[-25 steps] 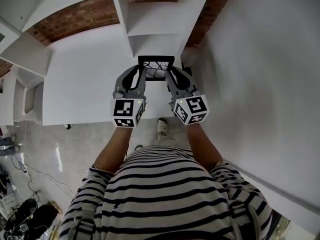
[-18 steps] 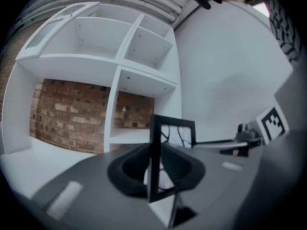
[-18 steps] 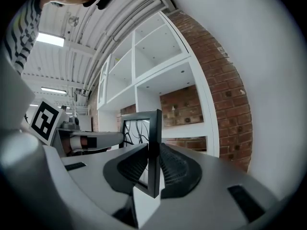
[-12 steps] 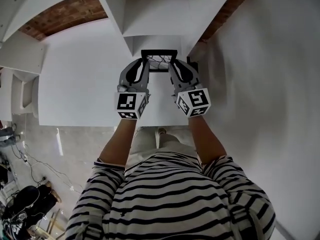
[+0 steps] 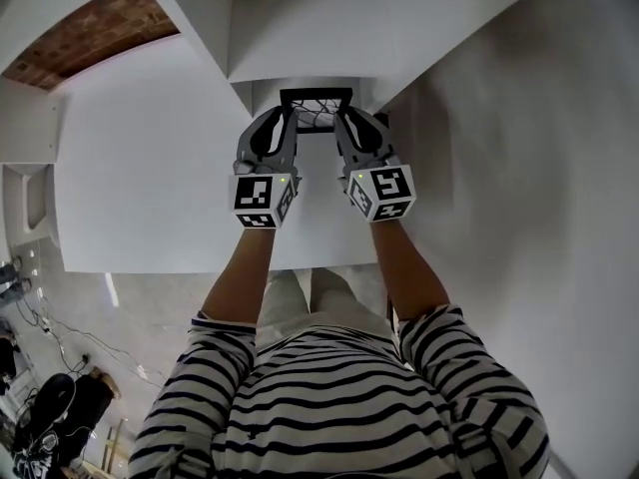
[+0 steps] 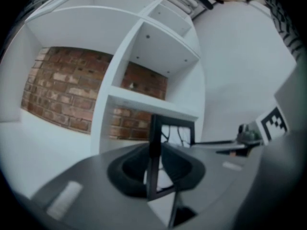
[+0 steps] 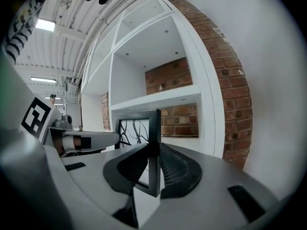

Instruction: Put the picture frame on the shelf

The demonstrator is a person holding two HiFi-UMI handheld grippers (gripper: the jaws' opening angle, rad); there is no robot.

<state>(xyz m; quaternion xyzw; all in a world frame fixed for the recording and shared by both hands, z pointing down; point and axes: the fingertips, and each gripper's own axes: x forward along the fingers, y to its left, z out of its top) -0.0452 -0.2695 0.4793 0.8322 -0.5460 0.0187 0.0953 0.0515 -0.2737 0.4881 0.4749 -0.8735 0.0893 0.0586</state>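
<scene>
Closest to the head camera, a striped shirt fills the bottom of the view, and two bare forearms reach forward over a white tabletop. Each hand carries a gripper with a marker cube at its near end. The left gripper is clamped on the left upright edge of a black picture frame. In the left gripper view both dark pads of that gripper press on the frame's thin side rail. The right gripper grasps the opposite edge the same way, its jaws pinching the rail. The frame stands upright between them, showing dark branching lines on white. It sits at the mouth of the lowest compartment of a white shelf unit, just under a shelf board. Whether its base touches the surface cannot be told. Behind the compartments runs a red brick wall.
</scene>
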